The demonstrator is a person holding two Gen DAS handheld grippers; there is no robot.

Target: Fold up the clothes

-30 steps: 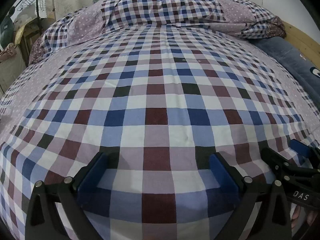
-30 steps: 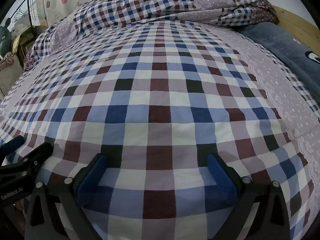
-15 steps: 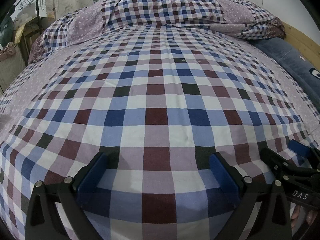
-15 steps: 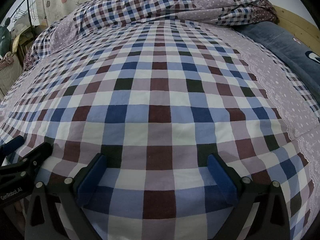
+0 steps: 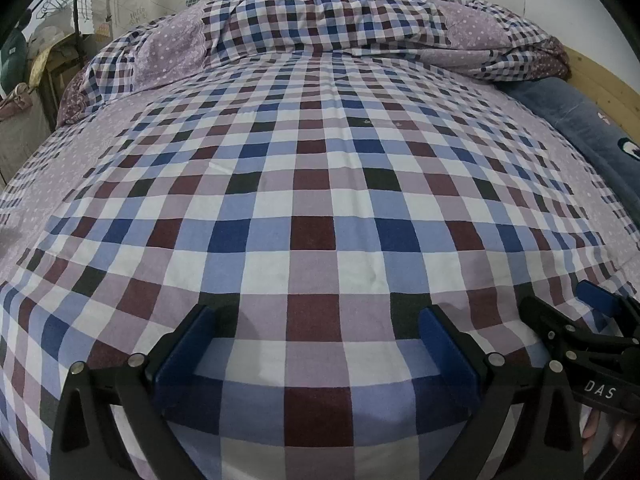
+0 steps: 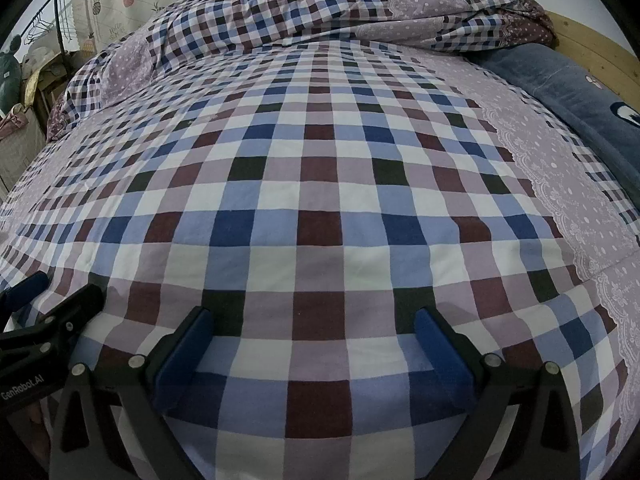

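My left hand-held gripper [image 5: 316,344] sat at 6 o'clock in its own view, jaws spread wide with nothing between them, hovering low over the near edge of the bed; my right hand-held gripper [image 6: 316,344] was the same, wide open and empty, just beside it. In the left view the right one showed at 4 o'clock, and in the right view the left one showed at 8 o'clock, so the two were close together and side by side. Under both lay the checked sheet [image 5: 312,200], stretched fairly flat across the bed, with faint creases near 9 o'clock. I could not see any garment laid out for folding; no loose clothing showed on the sheet in either view. Toward 3 o'clock ran a lilac dotted border [image 6: 560,184] with a lace-like edge, and beyond it a dark blue blanket [image 6: 560,80] against the wooden bed frame [image 6: 592,48]. At 12 o'clock, farthest off, a checked duvet [image 5: 320,20] was bunched in a heap. I judged any cloth here to be light, soft and limp, likely to sag and slip, so I would pinch it at a corner or hem, one gripper to each.
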